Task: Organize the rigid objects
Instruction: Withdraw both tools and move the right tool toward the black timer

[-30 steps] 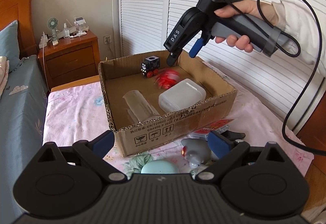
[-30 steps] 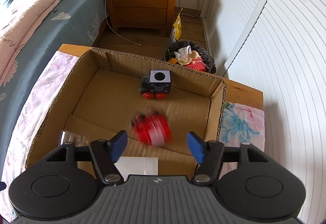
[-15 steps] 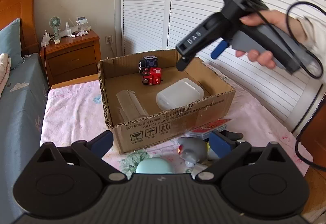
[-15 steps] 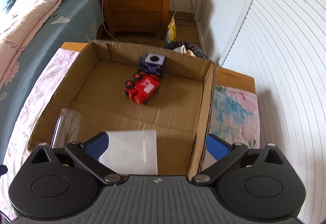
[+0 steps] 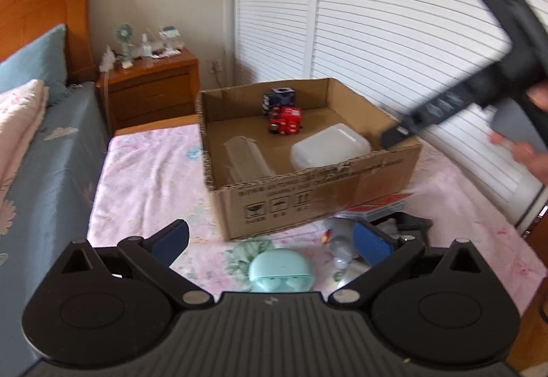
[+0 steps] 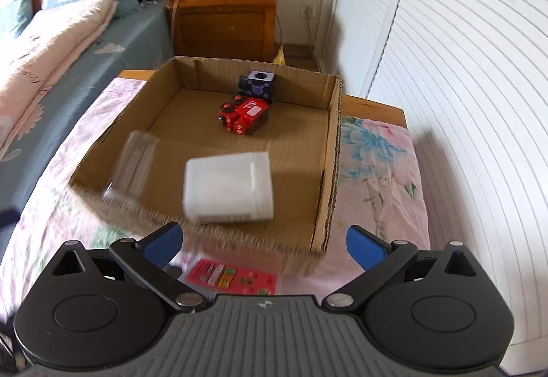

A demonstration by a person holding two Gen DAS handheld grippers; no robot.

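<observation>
A cardboard box (image 5: 308, 185) (image 6: 328, 171) sits on a pink floral cloth. In it lie a red toy truck (image 5: 286, 120) (image 6: 245, 116), a black-and-purple toy cube car (image 5: 281, 98) (image 6: 257, 84), a white plastic container (image 5: 328, 146) (image 6: 227, 187) and a clear plastic cup (image 5: 245, 158) (image 6: 132, 168). My left gripper (image 5: 270, 240) is open and empty, low over a mint green case (image 5: 281, 271) and a grey toy (image 5: 337, 240). My right gripper (image 6: 262, 240) is open and empty, above the box's near edge and a red card box (image 6: 233, 276). It shows blurred at the right of the left wrist view (image 5: 445, 106).
A wooden nightstand (image 5: 150, 86) (image 6: 226, 14) with a small fan and clutter stands behind the box. A bed with a blue sheet (image 5: 41, 164) and pillows lies to the left. White louvred doors (image 5: 376, 17) line the right side. A red card box (image 5: 376, 205) lies by the carton's front corner.
The red truck dropped from my right gripper into the box and came to rest by the cube car. My right gripper opened wider and drew back and to the right, away from the box.
</observation>
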